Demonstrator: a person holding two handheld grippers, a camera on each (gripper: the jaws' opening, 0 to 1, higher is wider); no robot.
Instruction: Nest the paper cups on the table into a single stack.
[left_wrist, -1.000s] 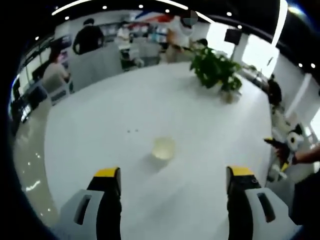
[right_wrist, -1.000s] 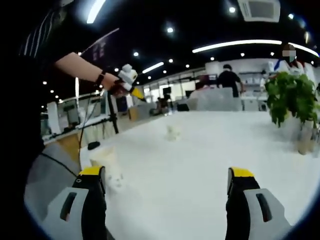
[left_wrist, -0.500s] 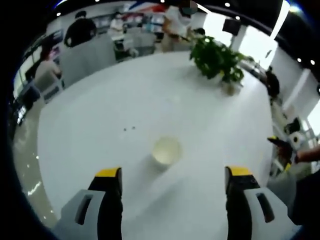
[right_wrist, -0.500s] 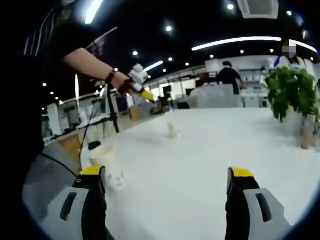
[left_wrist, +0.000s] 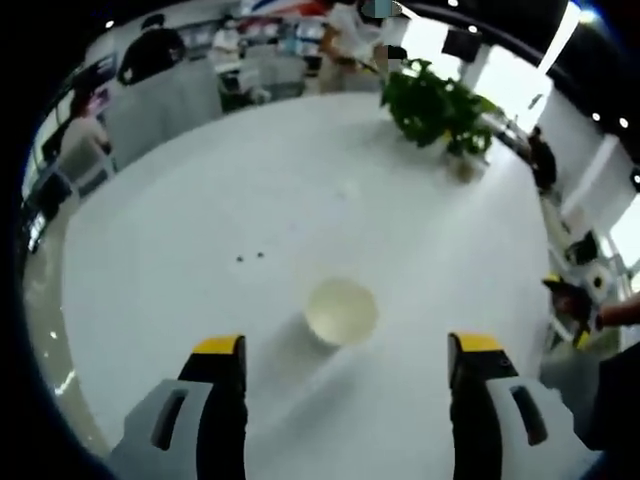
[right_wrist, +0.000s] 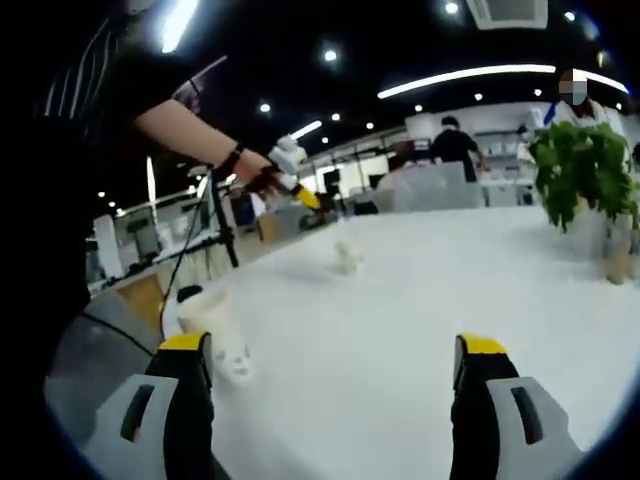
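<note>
A white paper cup (left_wrist: 341, 310) stands upright on the white table (left_wrist: 200, 220), its open mouth facing me. My left gripper (left_wrist: 347, 345) hovers just short of it, open, with the cup ahead of the gap between the jaws. In the right gripper view, one paper cup (right_wrist: 205, 312) stands near the table's left edge, close to my left jaw. A smaller-looking cup (right_wrist: 347, 257) sits farther out. My right gripper (right_wrist: 333, 345) is open over bare table. A person's hand holds the left gripper (right_wrist: 290, 170) in the air above the far cup.
A potted plant (left_wrist: 440, 110) stands at the far side of the table (right_wrist: 560, 300) and appears as a plant (right_wrist: 585, 170) at right. Two small dark specks (left_wrist: 250, 256) lie on the tabletop. People and desks are beyond the table's far edge.
My left gripper has moved closer to the cup, which now looks larger and nearer the jaws. In the right gripper view, the hand with the left gripper has shifted right and lower.
</note>
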